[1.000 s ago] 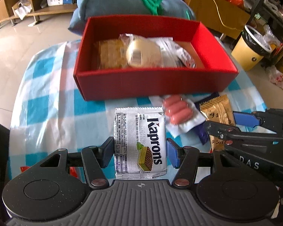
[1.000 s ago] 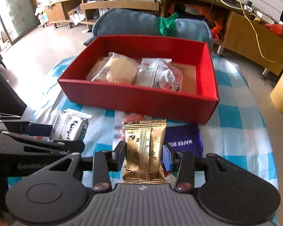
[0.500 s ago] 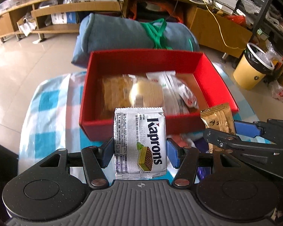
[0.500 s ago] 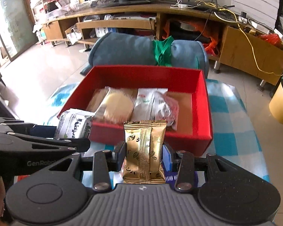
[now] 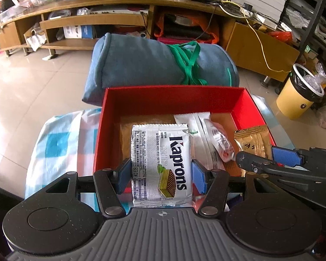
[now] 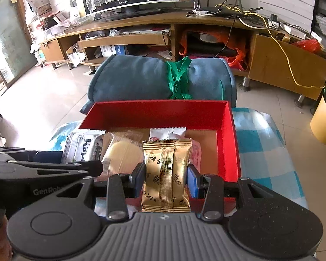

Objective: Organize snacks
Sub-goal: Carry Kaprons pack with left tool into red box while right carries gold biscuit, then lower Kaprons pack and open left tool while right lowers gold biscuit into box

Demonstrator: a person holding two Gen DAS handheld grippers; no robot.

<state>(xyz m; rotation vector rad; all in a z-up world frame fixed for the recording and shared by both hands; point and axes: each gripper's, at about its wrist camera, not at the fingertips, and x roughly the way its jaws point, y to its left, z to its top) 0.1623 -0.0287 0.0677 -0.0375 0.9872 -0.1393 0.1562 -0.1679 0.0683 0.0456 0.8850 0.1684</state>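
My left gripper (image 5: 160,169) pinches the Kaprons wafer packet (image 5: 162,165) by its side edges, long axis running away from me and its far end over the open red box (image 5: 173,100). My right gripper (image 6: 166,179) clamps the gold snack packet (image 6: 166,174) the same way, poised over the box's right half. Both packets hang just above the near wall, the box floor lying ahead and below. Wrapped snacks (image 6: 121,154) already lie inside.
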